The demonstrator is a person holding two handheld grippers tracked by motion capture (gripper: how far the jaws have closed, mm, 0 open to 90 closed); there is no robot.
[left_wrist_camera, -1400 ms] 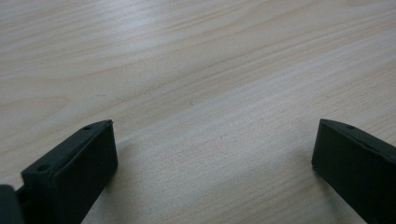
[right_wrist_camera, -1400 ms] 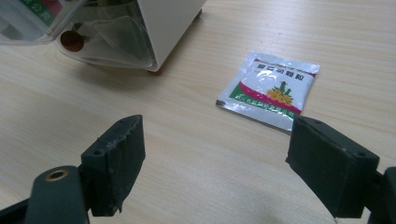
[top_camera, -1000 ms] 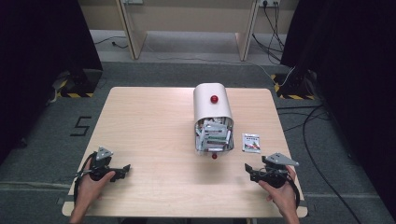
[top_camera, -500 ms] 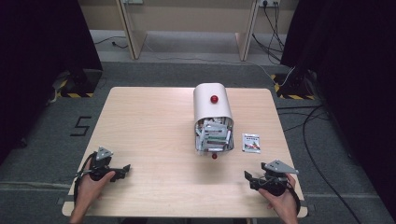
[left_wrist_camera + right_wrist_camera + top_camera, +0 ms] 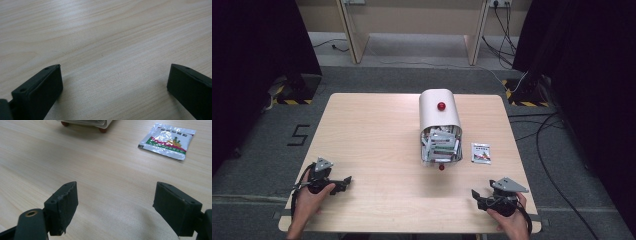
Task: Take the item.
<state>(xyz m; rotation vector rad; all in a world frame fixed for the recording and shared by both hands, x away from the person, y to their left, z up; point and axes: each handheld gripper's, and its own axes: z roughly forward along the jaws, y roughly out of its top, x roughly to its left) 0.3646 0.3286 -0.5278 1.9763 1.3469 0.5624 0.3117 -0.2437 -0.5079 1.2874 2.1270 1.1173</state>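
A white round-topped container (image 5: 440,115) with a red knob lies on its side in the middle of the table, its open mouth stuffed with several sachets (image 5: 441,146). One loose sachet (image 5: 480,153) (image 5: 168,140) lies on the wood to its right. My left gripper (image 5: 343,182) (image 5: 113,82) rests near the front left corner, open, with bare wood between its jaws. My right gripper (image 5: 477,196) (image 5: 126,202) sits near the front right edge, open and empty, with the loose sachet ahead of it to the right.
The light wooden table (image 5: 372,135) stands on grey floor. Cables (image 5: 542,125) trail on the floor to the right. Wooden furniture legs (image 5: 352,30) stand behind the table. Dark curtains hang on both sides.
My right gripper has drawn back toward the front edge of the table and a little to the left. The left gripper and the container have not moved.
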